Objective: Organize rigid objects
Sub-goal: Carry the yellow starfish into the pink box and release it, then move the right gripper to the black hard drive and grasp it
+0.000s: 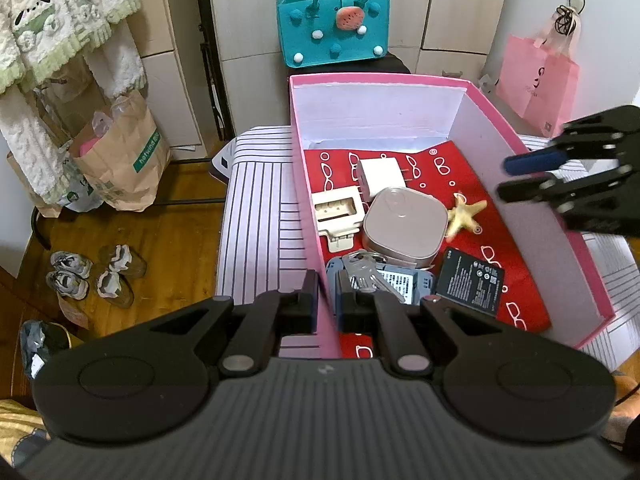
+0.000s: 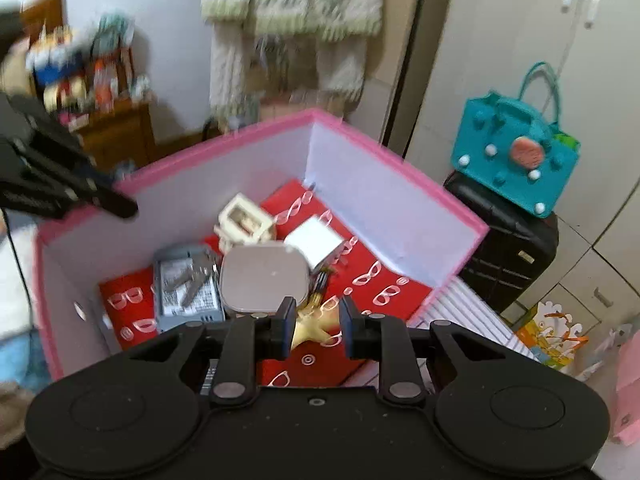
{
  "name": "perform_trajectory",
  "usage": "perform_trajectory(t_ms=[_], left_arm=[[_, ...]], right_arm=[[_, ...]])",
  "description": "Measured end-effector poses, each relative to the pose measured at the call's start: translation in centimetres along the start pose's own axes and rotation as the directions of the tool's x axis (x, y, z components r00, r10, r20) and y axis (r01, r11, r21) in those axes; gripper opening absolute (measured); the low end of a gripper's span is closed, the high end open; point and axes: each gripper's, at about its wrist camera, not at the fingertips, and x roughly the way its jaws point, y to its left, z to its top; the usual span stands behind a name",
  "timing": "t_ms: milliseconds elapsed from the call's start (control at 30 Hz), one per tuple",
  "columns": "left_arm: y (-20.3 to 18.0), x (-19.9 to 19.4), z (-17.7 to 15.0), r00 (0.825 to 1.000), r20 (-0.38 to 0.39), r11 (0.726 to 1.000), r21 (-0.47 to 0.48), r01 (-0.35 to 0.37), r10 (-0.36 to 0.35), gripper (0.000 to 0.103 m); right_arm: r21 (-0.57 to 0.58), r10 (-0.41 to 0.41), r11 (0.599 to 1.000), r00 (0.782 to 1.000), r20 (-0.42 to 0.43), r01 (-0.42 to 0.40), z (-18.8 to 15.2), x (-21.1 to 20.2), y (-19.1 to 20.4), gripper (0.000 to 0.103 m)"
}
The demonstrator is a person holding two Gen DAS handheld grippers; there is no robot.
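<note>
A pink box with a red patterned lining stands on a striped surface. It holds a rose-gold case, a white charger, a cream holder, a starfish, a black battery and keys on a grey battery. My left gripper is shut on the box's left wall near its front corner. My right gripper is open and empty above the starfish; it also shows in the left wrist view.
A teal bag sits on a black suitcase behind the box. A pink bag hangs at the right. Paper bags and shoes lie on the wooden floor at the left.
</note>
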Motion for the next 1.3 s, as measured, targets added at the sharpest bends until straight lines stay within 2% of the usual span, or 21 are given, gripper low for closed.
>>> perform_trajectory(t_ms=[67, 133, 267, 367, 533, 700, 933, 1167, 1300], left_arm=[[0.2, 0.0, -0.1, 1.0, 0.004, 1.0, -0.011, 0.006, -0.006, 0.007], [0.3, -0.1, -0.1, 1.0, 0.007, 1.0, -0.022, 0.009, -0.008, 0.007], [0.3, -0.1, -0.2, 1.0, 0.013, 0.999, -0.031, 0.007, -0.007, 0.008], [0.3, -0.1, -0.2, 1.0, 0.016, 0.999, -0.046, 0.007, -0.007, 0.008], [0.3, -0.1, -0.4, 1.0, 0.027, 0.998, -0.07, 0.0, 0.002, 0.008], [0.0, -0.2, -0.4, 0.999, 0.026, 0.997, -0.076, -0.018, 0.02, 0.008], [-0.2, -0.2, -0.4, 0.999, 0.026, 0.996, -0.08, -0.03, 0.032, 0.008], [-0.5, -0.3, -0.5, 0.999, 0.025, 0.997, -0.073, -0.037, 0.039, 0.008], [-0.4, -0.3, -0.5, 0.999, 0.023, 0.997, -0.068, -0.038, 0.039, 0.008]], right_arm=[[0.073, 0.035, 0.997, 0.998, 0.051, -0.039, -0.5, -2.1, -1.3, 0.03], [0.125, 0.037, 0.991, 0.995, 0.095, -0.048, -1.3, -3.9, -2.3, 0.032], [0.209, -0.033, 0.978, 0.988, 0.15, 0.001, -4.5, -7.2, -4.5, 0.037], [0.286, -0.081, 0.958, 0.984, 0.159, 0.033, -7.5, -8.1, -6.5, 0.04], [0.424, -0.092, 0.906, 0.985, 0.145, 0.023, -13.3, -7.0, -9.1, 0.043], [0.515, -0.116, 0.856, 0.988, 0.1, 0.048, -17.6, -4.3, -8.8, 0.044], [0.527, -0.134, 0.848, 0.985, 0.106, 0.058, -18.9, -2.4, -6.8, 0.048], [0.506, -0.204, 0.851, 0.977, 0.069, 0.142, -17.8, -0.7, -5.3, 0.048], [0.514, -0.223, 0.845, 0.971, 0.088, 0.148, -17.5, -1.9, -5.3, 0.049]])
